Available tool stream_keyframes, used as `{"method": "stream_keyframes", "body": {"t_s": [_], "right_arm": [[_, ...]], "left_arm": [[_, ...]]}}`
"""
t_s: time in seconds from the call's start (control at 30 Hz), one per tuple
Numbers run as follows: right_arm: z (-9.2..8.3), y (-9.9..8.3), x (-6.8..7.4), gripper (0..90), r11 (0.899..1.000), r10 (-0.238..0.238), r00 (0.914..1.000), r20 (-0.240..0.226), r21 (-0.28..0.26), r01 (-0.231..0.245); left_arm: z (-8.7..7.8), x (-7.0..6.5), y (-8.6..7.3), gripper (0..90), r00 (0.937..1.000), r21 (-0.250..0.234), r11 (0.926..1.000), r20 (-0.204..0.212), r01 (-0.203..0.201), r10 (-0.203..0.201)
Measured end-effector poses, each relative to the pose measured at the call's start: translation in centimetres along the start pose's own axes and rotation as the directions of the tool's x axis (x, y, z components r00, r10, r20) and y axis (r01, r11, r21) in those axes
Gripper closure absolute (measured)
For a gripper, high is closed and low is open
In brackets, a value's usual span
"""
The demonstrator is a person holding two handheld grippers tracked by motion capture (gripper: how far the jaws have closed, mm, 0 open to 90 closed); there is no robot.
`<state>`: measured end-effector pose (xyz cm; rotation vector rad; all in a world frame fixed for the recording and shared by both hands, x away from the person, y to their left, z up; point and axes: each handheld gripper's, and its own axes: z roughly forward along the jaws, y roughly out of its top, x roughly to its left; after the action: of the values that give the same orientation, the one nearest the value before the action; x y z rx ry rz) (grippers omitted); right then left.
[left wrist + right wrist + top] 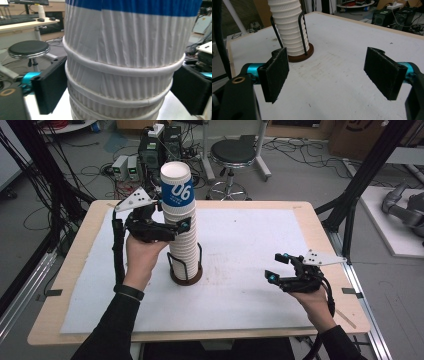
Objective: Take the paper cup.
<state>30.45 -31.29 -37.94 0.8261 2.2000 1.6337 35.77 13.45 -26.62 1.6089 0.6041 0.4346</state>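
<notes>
A tall stack of ribbed white paper cups (183, 247) stands upside down in a black wire holder on a round brown base (186, 279). Its top cup (177, 190) has a blue band marked 06. My left gripper (177, 223) reaches in from the left just under that band. In the left gripper view its pads (51, 86) touch both sides of the stack (120, 57) at the upper rims. My right gripper (275, 266) hovers open and empty over the mat at the right. The right gripper view shows its jaws apart (329, 75), with the stack (289, 25) farther off.
A white mat (240, 240) covers most of the wooden table (310, 207). Behind the table a black stool (232, 152), electronics boxes (150, 150) and cables sit on the floor. Black frame posts (360, 185) rise at the table's right side.
</notes>
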Motion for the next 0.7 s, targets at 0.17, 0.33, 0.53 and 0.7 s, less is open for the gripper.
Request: {"method": "stream_keyframes", "body": {"t_s": [0.17,0.33,0.53,0.7], "right_arm": [[0.1,0.0,0.0,20.7,1.0,0.0,1.0,-0.001,0.001,0.0],[0.1,0.3,0.2,20.7,1.0,0.004,1.0,-0.004,-0.002,-0.004],[0.3,1.2,0.5,20.7,1.0,-0.008,0.9998,-0.016,-0.009,0.008],[0.5,2.5,0.8,20.7,1.0,-0.02,0.9993,-0.03,-0.021,0.02]], "left_arm": [[0.0,0.0,0.0,10.4,1.0,0.001,1.0,0.001,-0.001,0.001],[0.0,0.0,0.0,10.5,1.0,-0.002,1.0,0.004,-0.001,0.001],[0.1,0.1,0.0,10.5,1.0,-0.004,1.0,0.008,0.0,0.0],[0.0,0.1,0.0,10.6,1.0,-0.003,1.0,0.008,-0.001,0.001]]}}
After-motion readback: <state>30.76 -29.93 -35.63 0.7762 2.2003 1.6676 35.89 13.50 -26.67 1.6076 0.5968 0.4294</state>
